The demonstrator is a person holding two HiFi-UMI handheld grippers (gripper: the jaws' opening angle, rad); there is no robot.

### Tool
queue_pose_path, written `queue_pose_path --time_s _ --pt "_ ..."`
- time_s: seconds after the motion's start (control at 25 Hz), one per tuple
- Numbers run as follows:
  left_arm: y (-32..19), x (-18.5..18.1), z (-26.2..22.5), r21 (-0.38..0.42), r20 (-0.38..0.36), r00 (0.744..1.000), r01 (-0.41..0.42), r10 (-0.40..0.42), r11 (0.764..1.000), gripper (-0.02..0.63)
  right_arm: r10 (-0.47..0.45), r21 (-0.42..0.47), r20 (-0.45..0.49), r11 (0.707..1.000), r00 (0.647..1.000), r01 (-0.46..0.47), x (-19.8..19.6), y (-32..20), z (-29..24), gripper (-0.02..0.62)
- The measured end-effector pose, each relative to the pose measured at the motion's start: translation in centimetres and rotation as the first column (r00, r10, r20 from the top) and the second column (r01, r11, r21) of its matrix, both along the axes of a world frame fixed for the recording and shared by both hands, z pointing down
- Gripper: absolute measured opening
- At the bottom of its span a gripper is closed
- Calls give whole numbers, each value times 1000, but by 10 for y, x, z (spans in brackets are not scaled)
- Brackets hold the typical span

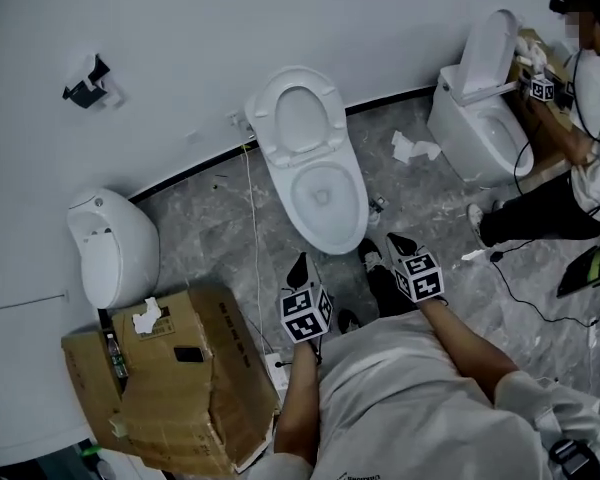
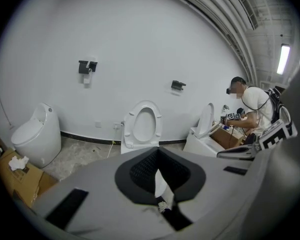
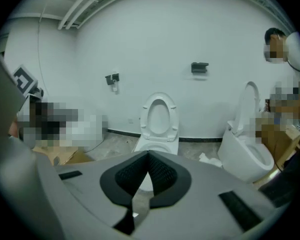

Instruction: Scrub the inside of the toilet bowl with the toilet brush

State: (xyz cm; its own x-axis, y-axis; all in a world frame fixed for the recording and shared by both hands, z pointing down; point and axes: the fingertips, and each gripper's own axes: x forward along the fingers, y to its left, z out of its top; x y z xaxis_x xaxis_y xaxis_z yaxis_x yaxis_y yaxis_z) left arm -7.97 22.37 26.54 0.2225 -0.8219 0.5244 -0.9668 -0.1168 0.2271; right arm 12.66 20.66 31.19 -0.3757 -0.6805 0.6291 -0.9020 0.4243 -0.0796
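Left claw [image 1: 300, 264] and right claw [image 1: 397, 240] both clenched, empty. We hold them low centre, pointed at the open toilet [image 1: 290, 193] mid-frame.

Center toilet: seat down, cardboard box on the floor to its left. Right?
Not quite. The center toilet has its seat raised toward the wall, not down, as the head view shows. The cardboard box does sit on the floor to its left.
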Motion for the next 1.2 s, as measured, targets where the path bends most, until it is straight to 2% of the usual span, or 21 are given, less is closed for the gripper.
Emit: queue_pose_path --time_s 0.16,0.24,0.36,0.48,0.76,1.2 --pt "-20 14 -2 -9 4 999 -35 35 999 20 95 -12 14 995 995 -95 28 -22 -1 18" --pt "-28 25 2 -25 17 997 -76 76 997 20 104 -15 18 994 994 -104 34 -32 -1 18" --pt "-35 45 11 -63 -7 988 -153 153 986 20 109 -25 19 994 994 -109 37 -42 2 18" --pt "-45 54 17 -84 -5 981 -192 192 978 20 101 -36 12 994 995 -100 37 -55 4 18" --pt "-85 58 16 -84 -20 985 -172 170 982 20 49 -26 9 998 999 -49 37 -101 -2 18" --pt "-143 74 10 -85 24 992 -124 127 989 20 -66 -43 0 997 998 66 41 -165 1 18"
